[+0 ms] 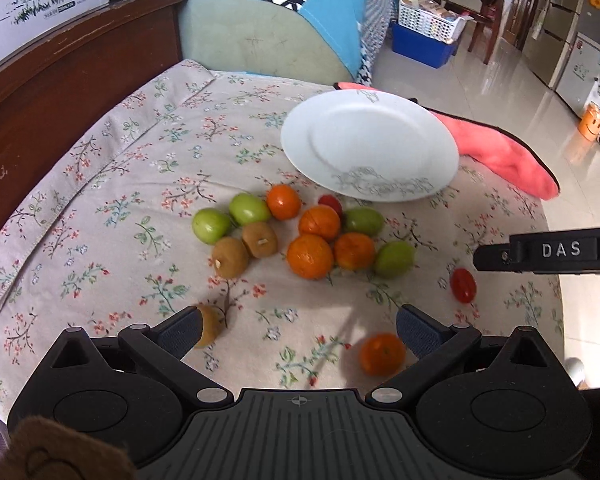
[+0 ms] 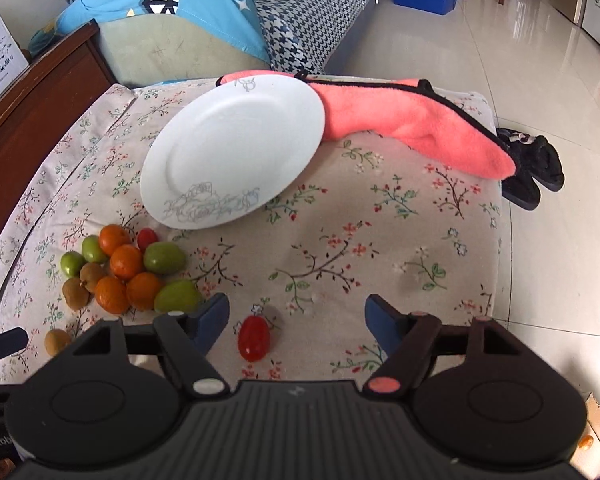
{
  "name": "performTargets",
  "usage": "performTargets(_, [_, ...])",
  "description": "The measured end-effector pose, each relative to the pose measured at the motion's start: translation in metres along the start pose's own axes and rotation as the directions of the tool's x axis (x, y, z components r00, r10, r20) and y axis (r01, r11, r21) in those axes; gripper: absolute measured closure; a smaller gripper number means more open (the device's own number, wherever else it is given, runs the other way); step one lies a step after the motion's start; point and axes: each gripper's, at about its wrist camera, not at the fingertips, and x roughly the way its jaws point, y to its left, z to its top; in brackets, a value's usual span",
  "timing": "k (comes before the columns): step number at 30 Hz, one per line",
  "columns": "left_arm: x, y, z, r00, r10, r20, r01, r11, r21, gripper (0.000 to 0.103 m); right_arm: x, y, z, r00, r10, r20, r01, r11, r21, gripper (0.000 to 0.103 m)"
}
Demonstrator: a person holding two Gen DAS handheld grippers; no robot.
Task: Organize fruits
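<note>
Fruit pile [image 1: 296, 236] lies left of centre on the cloth [image 1: 100, 200], plate [image 1: 370, 146] empty behind it: sorting looks barely begun. Left gripper [image 1: 300, 328] gapes wide, holding nothing, 1 orange [image 1: 382, 354] near its right finger. Right gripper [image 2: 296, 320], equally wide and empty, frames 1 tomato [image 2: 254, 338]; closing there seems next. Only the right view shows slippers [image 2: 536, 168].

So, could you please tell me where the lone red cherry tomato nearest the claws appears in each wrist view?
Left wrist view: the cherry tomato lies at the right, just below the other claw's black finger.
Right wrist view: the cherry tomato lies at bottom centre, between the open right claw fingers, untouched.
Shared landmark: the white plate resting partly on the pink towel.
</note>
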Motion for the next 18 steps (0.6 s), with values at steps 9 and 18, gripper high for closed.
performTargets(9, [0.003, -0.018, -0.027, 1.000, -0.014, -0.019, 0.015, 0.999, 0.047, 0.001, 0.002, 0.002, -0.024, 0.998, 0.052, -0.030, -0.053, 0.998, -0.038, 0.036])
performTargets(18, [0.007, -0.024, -0.031, 1.000, -0.011, 0.018, 0.010, 0.998, 0.069, 0.009, 0.007, 0.011, -0.028, 0.998, 0.065, -0.021, -0.067, 0.993, -0.099, 0.043])
